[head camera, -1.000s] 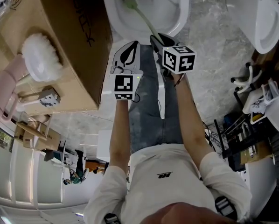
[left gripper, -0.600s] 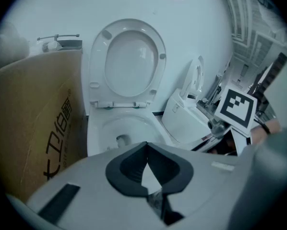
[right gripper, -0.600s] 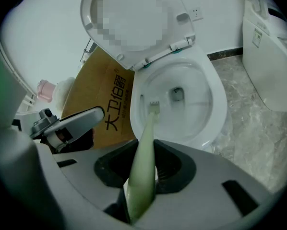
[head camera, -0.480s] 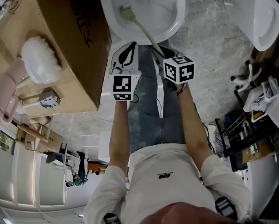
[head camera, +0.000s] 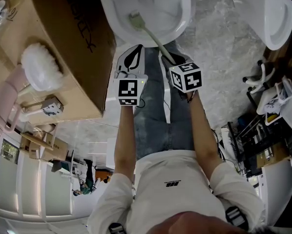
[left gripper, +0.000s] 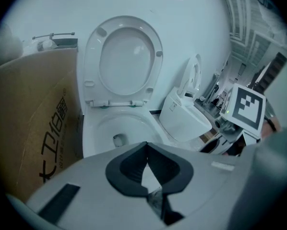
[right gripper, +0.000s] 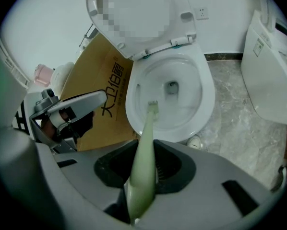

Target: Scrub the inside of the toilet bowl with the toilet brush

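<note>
Head view: the toilet brush [head camera: 152, 35] is slim and pale green, with a small bristled head. The head lies inside the toilet bowl [head camera: 183, 23] against its near inner wall, and the handle slants back over the rim into the right hand-held gripper [head camera: 169, 55]. The left hand-held gripper [head camera: 131, 57] hangs just beside it, clear of the rim, above the person's jeans. A tall cardboard box [head camera: 73, 38] stands close against the bowl's left side, with a white fluffy thing [head camera: 38, 65] on top. Right of the bowl there is bare marble floor [head camera: 219, 48], and a second toilet [head camera: 278, 13] stands well apart.

Left gripper view: the left hand-held gripper [left gripper: 146, 146] has its dark pads pressed together at the tips, with nothing between them. Ahead, the bowl [left gripper: 93, 133] stands open with its seat and lid [left gripper: 126, 61] raised against the wall. The box [left gripper: 33, 128] crowds it on the left and the second toilet [left gripper: 186, 119] stands to the right. The right gripper's marker cube [left gripper: 246, 107] shows at the right edge.

Right gripper view: the right hand-held gripper [right gripper: 143, 169] is clamped on the brush handle [right gripper: 144, 147]. The bristled head reaches just past the near rim [right gripper: 206, 104], on the bowl's left inner slope and short of the drain. The box [right gripper: 102, 87] touches or nearly touches the bowl on the left, and the left hand-held gripper [right gripper: 69, 111] sits in front of it.
</note>
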{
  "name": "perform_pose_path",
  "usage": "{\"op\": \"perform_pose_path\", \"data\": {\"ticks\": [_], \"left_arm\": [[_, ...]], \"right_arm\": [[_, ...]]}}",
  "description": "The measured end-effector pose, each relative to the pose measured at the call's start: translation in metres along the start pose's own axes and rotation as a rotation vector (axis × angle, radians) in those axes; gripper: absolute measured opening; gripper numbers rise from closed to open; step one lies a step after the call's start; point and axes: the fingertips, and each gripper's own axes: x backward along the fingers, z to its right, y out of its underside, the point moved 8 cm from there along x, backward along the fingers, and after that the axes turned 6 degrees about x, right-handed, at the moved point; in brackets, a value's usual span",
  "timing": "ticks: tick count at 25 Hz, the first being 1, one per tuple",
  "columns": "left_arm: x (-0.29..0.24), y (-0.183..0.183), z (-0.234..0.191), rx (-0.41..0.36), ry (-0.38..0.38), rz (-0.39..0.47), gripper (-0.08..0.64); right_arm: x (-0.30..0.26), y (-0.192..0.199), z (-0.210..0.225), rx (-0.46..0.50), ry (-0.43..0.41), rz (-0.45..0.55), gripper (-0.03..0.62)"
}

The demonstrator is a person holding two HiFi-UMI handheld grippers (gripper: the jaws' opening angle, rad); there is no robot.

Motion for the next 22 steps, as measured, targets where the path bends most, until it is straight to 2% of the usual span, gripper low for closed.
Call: {"op": "perform_pose_path", "data": {"ticks": [10,22], "left_arm": [[-0.006,0.000,0.006,-0.003,0.018,-0.009,0.009],[-0.012,-0.005,0.008,-0.011,0.027,-0.013,0.009]], "right_arm": [[0.013,0.001,0.011,0.060,0.102,-0.081,0.091],[0.028,0.002,0.028,0.106,0.187,-0.115,0.091]]}}
